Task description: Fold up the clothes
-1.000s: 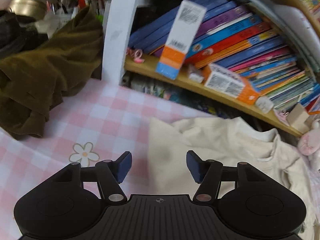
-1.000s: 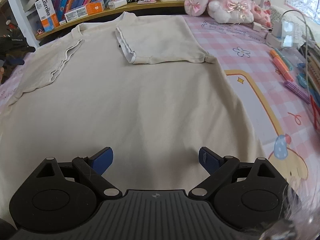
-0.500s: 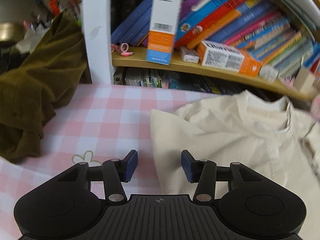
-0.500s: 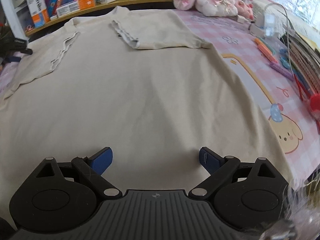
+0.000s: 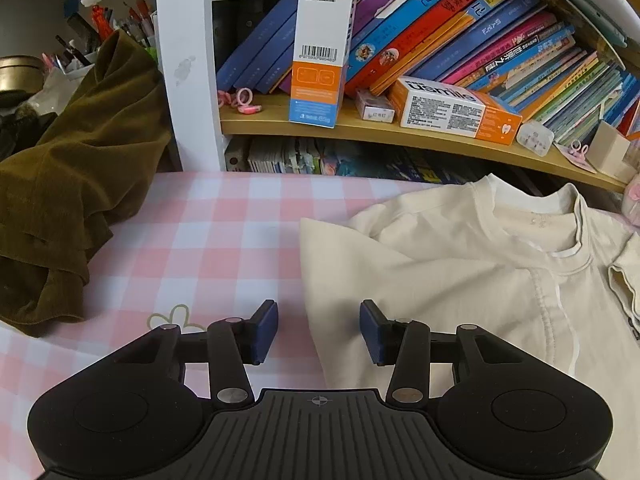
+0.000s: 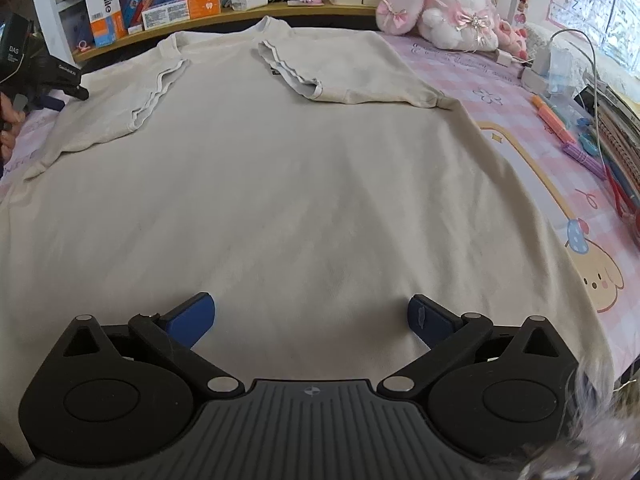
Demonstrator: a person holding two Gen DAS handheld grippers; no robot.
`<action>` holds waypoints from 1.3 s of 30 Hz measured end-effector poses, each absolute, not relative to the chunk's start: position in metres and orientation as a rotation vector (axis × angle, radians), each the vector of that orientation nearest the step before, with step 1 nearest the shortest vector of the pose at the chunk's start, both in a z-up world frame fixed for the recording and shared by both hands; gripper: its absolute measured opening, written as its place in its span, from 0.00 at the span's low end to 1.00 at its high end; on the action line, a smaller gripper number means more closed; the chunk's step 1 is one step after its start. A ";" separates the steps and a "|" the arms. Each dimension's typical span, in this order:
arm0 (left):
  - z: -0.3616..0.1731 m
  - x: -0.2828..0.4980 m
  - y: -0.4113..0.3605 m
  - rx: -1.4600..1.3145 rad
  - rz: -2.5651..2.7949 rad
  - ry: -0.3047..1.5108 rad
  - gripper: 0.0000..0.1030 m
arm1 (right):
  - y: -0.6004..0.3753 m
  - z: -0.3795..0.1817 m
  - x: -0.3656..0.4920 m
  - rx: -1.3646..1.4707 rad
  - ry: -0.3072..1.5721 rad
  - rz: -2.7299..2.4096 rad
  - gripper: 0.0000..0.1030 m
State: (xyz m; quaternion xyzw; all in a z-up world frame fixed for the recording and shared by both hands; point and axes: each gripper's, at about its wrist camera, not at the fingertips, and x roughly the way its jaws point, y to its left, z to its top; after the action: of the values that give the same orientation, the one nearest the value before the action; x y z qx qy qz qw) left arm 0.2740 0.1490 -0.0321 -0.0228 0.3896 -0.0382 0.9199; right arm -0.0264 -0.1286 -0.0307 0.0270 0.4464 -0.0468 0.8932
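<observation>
A cream T-shirt [image 6: 280,180] lies flat on the table, collar toward the shelf, both short sleeves folded in over its body. My right gripper [image 6: 310,312] hovers over the lower part of the shirt. Its jaws are opening wide, with only flat cloth beneath them and nothing pinched. My left gripper [image 5: 319,332] is at the shirt's [image 5: 460,280] left side near the shoulder. The cloth's edge runs between its half-narrowed blue pads [image 5: 266,330], which do not press on it. In the right wrist view my left gripper [image 6: 66,98] shows at the far left, held by a hand [image 6: 7,118].
An olive-brown garment [image 5: 60,200] is heaped at the left on the pink checked cloth [image 5: 200,240]. A wooden shelf [image 5: 400,132] with books and boxes runs along the back. Plush toys [image 6: 448,20], pens [image 6: 560,120] and a charger cable sit at the right.
The left wrist rolled until the shelf looks level, and its jaws narrowed around the shirt's edge. The right gripper drifted sideways and slightly down over the lower shirt.
</observation>
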 end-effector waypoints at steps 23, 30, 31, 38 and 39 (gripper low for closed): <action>-0.034 0.279 0.176 -0.283 -0.080 0.846 0.01 | -0.124 -0.030 -0.021 0.085 0.955 -0.156 1.00; -0.034 0.279 0.181 -0.251 -0.090 0.829 0.01 | -0.123 -0.031 -0.019 0.087 0.944 -0.170 1.00; -0.034 0.279 0.183 -0.254 -0.082 0.827 0.01 | -0.123 -0.032 -0.018 0.085 0.945 -0.166 1.00; -0.035 0.280 0.191 -0.236 -0.072 0.826 0.01 | -0.122 -0.032 -0.006 0.068 0.960 -0.110 1.00; -0.035 0.281 0.192 -0.232 -0.068 0.828 0.01 | -0.120 -0.032 -0.003 0.063 0.960 -0.102 1.00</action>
State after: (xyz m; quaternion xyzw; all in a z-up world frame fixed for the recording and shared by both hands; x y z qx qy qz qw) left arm 0.2812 0.1923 -0.0346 -0.1127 0.4012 -0.0329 0.9085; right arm -0.0034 -0.1198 -0.0319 0.0302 0.4615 -0.0490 0.8853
